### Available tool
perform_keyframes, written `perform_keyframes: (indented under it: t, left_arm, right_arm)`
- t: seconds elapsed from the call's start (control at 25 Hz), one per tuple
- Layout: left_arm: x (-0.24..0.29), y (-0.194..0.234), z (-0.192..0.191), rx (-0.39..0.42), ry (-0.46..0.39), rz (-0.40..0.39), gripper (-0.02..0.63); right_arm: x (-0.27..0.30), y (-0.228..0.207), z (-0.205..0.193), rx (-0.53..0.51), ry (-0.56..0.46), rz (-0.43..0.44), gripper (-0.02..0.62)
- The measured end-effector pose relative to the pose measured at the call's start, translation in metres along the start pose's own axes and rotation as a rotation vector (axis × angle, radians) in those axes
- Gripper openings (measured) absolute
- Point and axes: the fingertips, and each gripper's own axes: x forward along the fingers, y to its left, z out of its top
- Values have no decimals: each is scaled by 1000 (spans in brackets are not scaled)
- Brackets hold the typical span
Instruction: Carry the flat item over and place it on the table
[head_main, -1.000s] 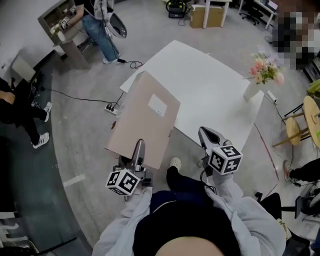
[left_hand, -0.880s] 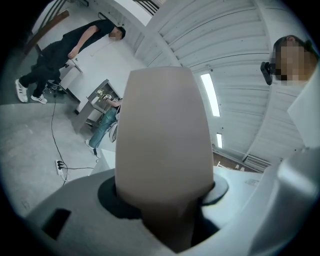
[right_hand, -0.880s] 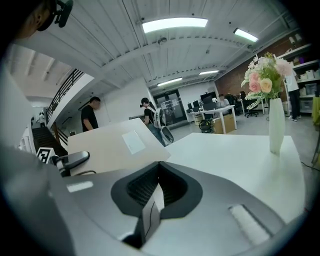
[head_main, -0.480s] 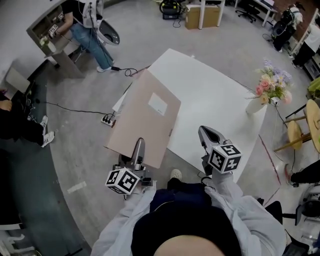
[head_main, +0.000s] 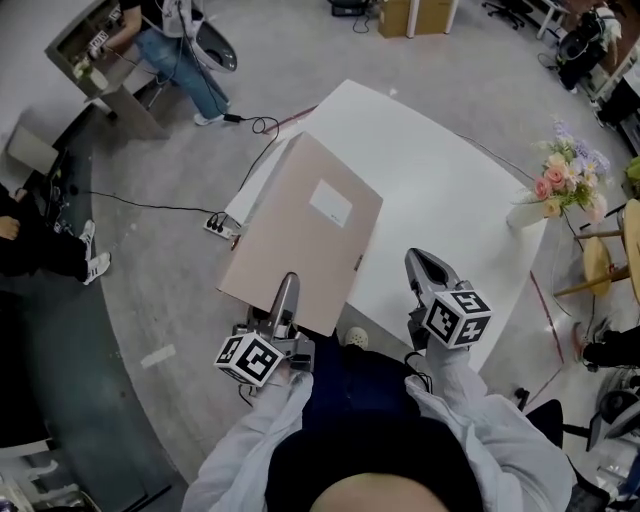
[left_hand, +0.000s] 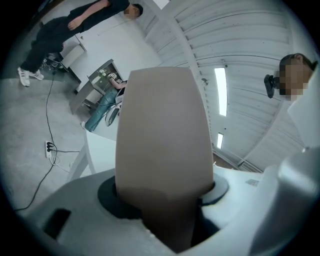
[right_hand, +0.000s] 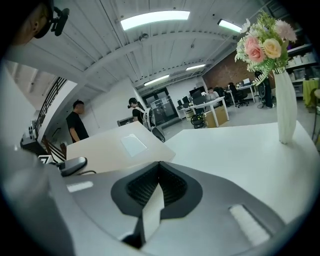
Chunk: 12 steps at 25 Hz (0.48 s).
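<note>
The flat item (head_main: 305, 235) is a tan cardboard sheet with a white label, held level and reaching over the left edge of the white table (head_main: 450, 215). My left gripper (head_main: 287, 292) is shut on its near edge. In the left gripper view the sheet (left_hand: 162, 125) fills the middle, clamped between the jaws (left_hand: 167, 197). My right gripper (head_main: 423, 263) hovers over the table's near edge, shut and empty. Its pads meet in the right gripper view (right_hand: 158, 172), where the sheet (right_hand: 112, 147) lies to the left and the tabletop (right_hand: 240, 145) ahead.
A white vase of flowers (head_main: 560, 190) stands at the table's right corner (right_hand: 285, 110). A power strip with cables (head_main: 220, 228) lies on the floor left of the table. People stand at the far left, and a wooden stool (head_main: 598, 258) sits at the right.
Both grippers and the sheet have moved forward toward the table, which now lies nearer in the head view. The left grip on the sheet is unchanged and the right jaws stay shut.
</note>
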Motion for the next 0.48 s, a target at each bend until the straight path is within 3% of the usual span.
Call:
perform_keyframes:
  t: [0.48]
  left_arm:
    - [155, 22, 17, -220, 132, -135, 265]
  right_arm:
    - [52, -42, 41, 108, -55, -166, 11]
